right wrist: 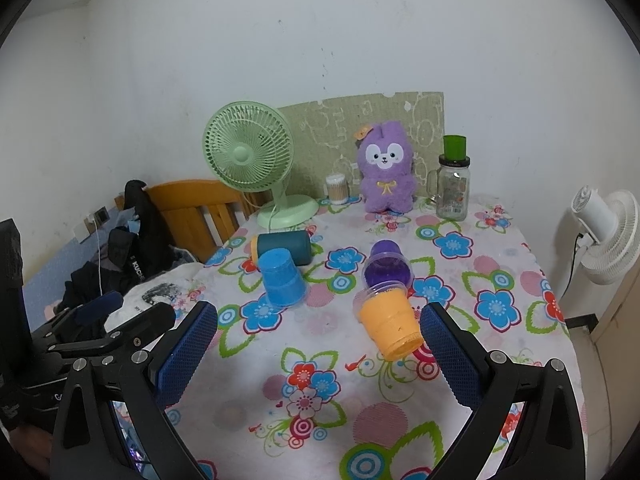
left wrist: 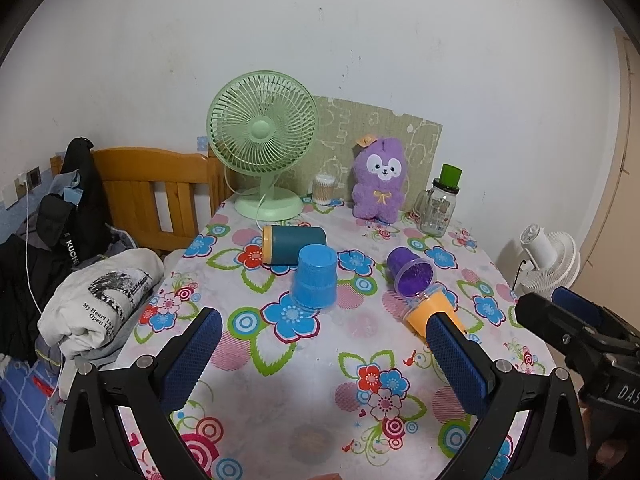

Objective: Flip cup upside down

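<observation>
Blue mesh pads line both of your grippers, and each pair stands wide apart with nothing between them. Your left gripper [left wrist: 324,354] hangs over the near edge of the worktop [left wrist: 340,420], which is covered in a flowered cloth; your right gripper [right wrist: 320,354] hangs over the same near edge, just right of the left one.

Ahead of you, toward the middle of the worktop, the blue cup [left wrist: 315,283] stands upside down, mouth on the cloth and base up. Just behind it, the dark teal cup with an orange rim [left wrist: 294,245] lies on its side, and the two look to be touching or nearly so. To the right, the purple cup [left wrist: 410,270] lies on its side with its mouth toward you, and the orange cup [right wrist: 390,326] lies on its side in front of it, base toward you, its mouth against the purple cup's rim. In the left wrist view your left gripper's right finger hides part of the orange cup.

Along the far edge stand a green desk fan [left wrist: 264,152] at the left corner, a small tub of cotton swabs [left wrist: 323,189], a purple plush toy [left wrist: 380,180], and a glass jar with a green cap [left wrist: 438,208] toward the right corner. A white fan [right wrist: 604,236] stands off the worktop's right edge.
</observation>
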The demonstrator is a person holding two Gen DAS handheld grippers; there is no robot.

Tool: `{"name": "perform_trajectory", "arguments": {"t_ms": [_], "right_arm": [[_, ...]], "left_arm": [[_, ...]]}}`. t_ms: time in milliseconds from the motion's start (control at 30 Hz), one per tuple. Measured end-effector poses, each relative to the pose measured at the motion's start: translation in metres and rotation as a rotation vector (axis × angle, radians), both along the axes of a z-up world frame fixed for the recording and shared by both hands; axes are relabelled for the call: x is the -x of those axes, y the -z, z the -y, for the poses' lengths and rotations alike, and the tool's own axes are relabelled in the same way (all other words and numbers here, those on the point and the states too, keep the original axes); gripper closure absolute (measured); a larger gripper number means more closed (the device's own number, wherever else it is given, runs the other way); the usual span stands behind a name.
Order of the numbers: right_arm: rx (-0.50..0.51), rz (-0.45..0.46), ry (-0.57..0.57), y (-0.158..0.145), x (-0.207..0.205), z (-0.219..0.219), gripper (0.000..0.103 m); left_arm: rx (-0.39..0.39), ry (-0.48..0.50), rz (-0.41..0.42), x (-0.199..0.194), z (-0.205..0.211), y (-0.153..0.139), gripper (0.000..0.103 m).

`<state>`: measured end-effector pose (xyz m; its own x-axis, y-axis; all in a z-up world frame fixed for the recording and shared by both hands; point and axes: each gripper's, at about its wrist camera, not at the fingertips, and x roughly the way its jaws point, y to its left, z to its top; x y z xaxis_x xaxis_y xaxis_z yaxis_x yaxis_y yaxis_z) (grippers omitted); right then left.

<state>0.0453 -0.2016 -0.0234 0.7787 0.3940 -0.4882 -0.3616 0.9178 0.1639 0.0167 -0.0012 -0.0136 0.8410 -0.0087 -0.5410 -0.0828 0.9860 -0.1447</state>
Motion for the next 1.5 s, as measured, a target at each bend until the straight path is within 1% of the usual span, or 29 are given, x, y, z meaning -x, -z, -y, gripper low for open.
{"name": "perform_trajectory", "arguments": {"t_ms": [133,267,333,400,500,633,700,833,1000,1100,1233,1300,1367,1400,1467,1500], "right_arm": [[0.030,-0.037,0.000,0.004,-0.028,0.002,0.001],[0.064,-0.092,0.009,0.015,-0.061,0.003,0.001],[0.083,-0.108,0.006,0.020,-0.080,0.002,0.001],[0.117,-0.129,0.029,0.027,-0.101,0.002,0.001],[0.124,-0.173,0.020,0.036,-0.133,0.002,0.001],[0.151,-0.233,-0.004,0.048,-0.177,-0.004,0.001],[0.155,-0.279,-0.010,0.056,-0.198,-0.006,0.001],[0.170,-0.361,-0.017,0.070,-0.236,-0.010,0.001],[0.181,-0.449,-0.036,0.089,-0.278,-0.016,0.001],[0.174,-0.529,-0.063,0.107,-0.301,-0.020,0.001],[0.157,-0.600,-0.084,0.121,-0.321,-0.021,0.001],[0.149,-0.645,-0.092,0.127,-0.330,-0.021,0.005],[0.152,-0.667,-0.107,0.130,-0.334,-0.022,0.015],[0.159,-0.683,-0.117,0.132,-0.335,-0.023,0.018],[0.172,-0.724,-0.136,0.138,-0.338,-0.024,0.035],[0.175,-0.749,-0.139,0.143,-0.339,-0.023,0.038]], "left_arm": [[-0.011,0.017,-0.035,-0.026,0.002,0.009,0.000],[-0.012,0.041,-0.082,-0.056,0.005,0.022,0.000],[-0.004,0.052,-0.100,-0.072,0.006,0.029,0.000],[0.000,0.065,-0.117,-0.089,0.008,0.035,0.000],[-0.004,0.070,-0.137,-0.111,0.011,0.043,0.000],[0.022,0.053,-0.181,-0.143,0.010,0.058,0.000],[0.044,0.039,-0.201,-0.157,0.007,0.065,0.000],[0.049,0.021,-0.228,-0.179,0.008,0.075,0.000],[0.038,0.020,-0.273,-0.206,0.015,0.086,0.000],[0.038,0.015,-0.279,-0.213,0.017,0.089,0.000],[0.028,0.009,-0.289,-0.217,0.015,0.093,0.000],[0.024,0.008,-0.300,-0.218,0.014,0.096,0.000],[0.022,0.000,-0.298,-0.219,0.012,0.096,0.000],[0.021,-0.003,-0.296,-0.219,0.011,0.096,0.000],[0.023,-0.002,-0.296,-0.219,0.010,0.096,0.000],[0.025,-0.001,-0.296,-0.219,0.010,0.095,0.000]]}}
